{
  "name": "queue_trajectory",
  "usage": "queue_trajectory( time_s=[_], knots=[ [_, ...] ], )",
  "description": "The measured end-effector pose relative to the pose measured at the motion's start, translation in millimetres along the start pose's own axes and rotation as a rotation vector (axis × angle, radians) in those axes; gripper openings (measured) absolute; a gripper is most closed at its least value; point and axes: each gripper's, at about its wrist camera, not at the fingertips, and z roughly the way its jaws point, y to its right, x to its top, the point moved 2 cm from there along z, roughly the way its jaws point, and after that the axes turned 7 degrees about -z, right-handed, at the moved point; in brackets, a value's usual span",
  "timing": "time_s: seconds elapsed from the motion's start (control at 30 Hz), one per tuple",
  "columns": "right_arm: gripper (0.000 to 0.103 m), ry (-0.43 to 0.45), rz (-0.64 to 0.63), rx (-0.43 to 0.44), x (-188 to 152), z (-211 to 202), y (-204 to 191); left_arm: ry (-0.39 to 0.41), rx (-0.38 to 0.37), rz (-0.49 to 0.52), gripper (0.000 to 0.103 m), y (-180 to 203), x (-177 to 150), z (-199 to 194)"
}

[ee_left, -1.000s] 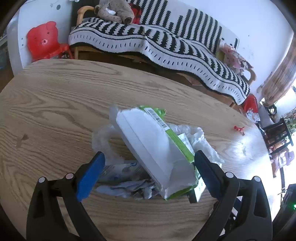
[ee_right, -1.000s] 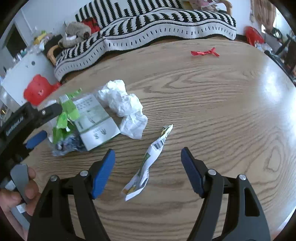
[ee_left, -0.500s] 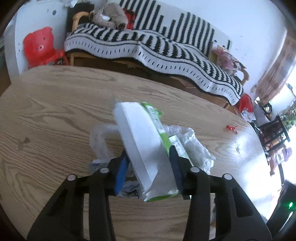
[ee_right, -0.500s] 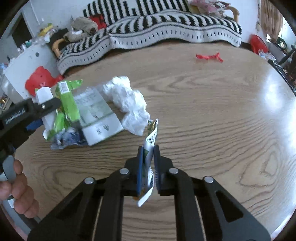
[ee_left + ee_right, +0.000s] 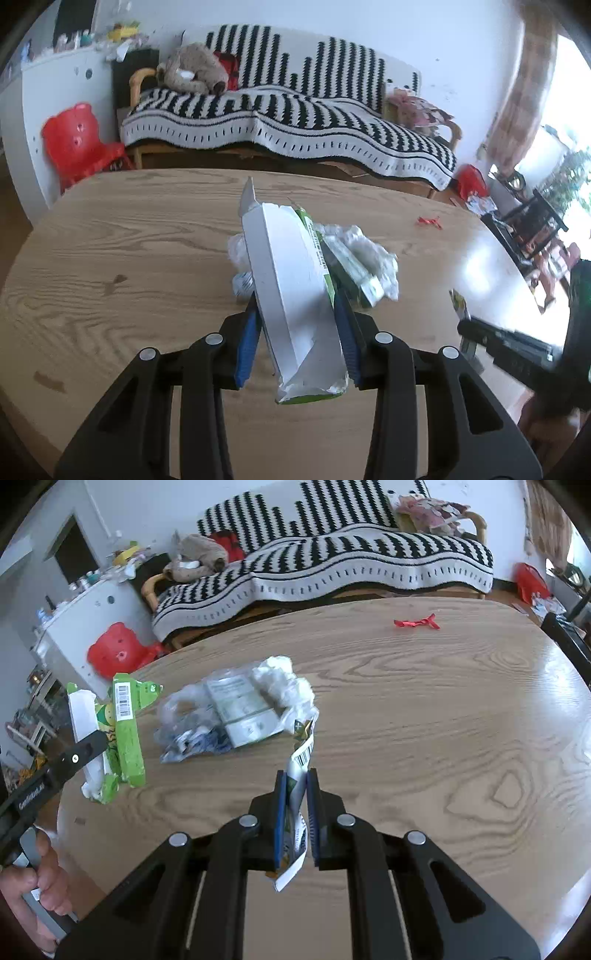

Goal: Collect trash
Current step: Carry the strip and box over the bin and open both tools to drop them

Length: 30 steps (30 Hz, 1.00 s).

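Note:
My left gripper (image 5: 297,314) is shut on a flattened green and white carton (image 5: 288,291) and holds it above the table; the carton also shows in the right wrist view (image 5: 123,734). My right gripper (image 5: 295,786) is shut on a torn wrapper strip (image 5: 299,771) with a barcode, lifted off the wood. On the round wooden table (image 5: 424,738) lies a trash pile: a clear plastic bag (image 5: 192,723), a small white and green box (image 5: 242,709) and crumpled white tissue (image 5: 284,683). The pile sits behind the carton in the left wrist view (image 5: 362,258).
A small red ribbon (image 5: 415,622) lies at the table's far right. Beyond the table stand a sofa with a striped black and white blanket (image 5: 280,110), a red bear-shaped chair (image 5: 77,140) and a white cabinet (image 5: 88,613). The right gripper shows at right in the left wrist view (image 5: 502,343).
Both grippers closed from wide open: the left on the carton, the right on the wrapper strip. Both then lifted their pieces off the table.

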Motion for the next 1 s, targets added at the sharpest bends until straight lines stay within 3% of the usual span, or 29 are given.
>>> queue_trajectory(
  time_s=[0.53,0.83,1.0],
  knots=[
    [0.012,0.036,-0.075,0.093,-78.3,-81.9,-37.8,-0.075,-0.092,0.151,0.039,-2.5,-119.5,-97.3],
    [0.012,-0.015,-0.117,0.167,-161.7,-105.8,-69.6,-0.201,-0.136,0.239,0.039,8.5,-206.6,-110.1],
    [0.012,-0.086,-0.125,0.174,-215.6,-107.1,-72.7,-0.290,-0.151,0.311,0.039,19.4,-250.0,-107.0]
  ],
)
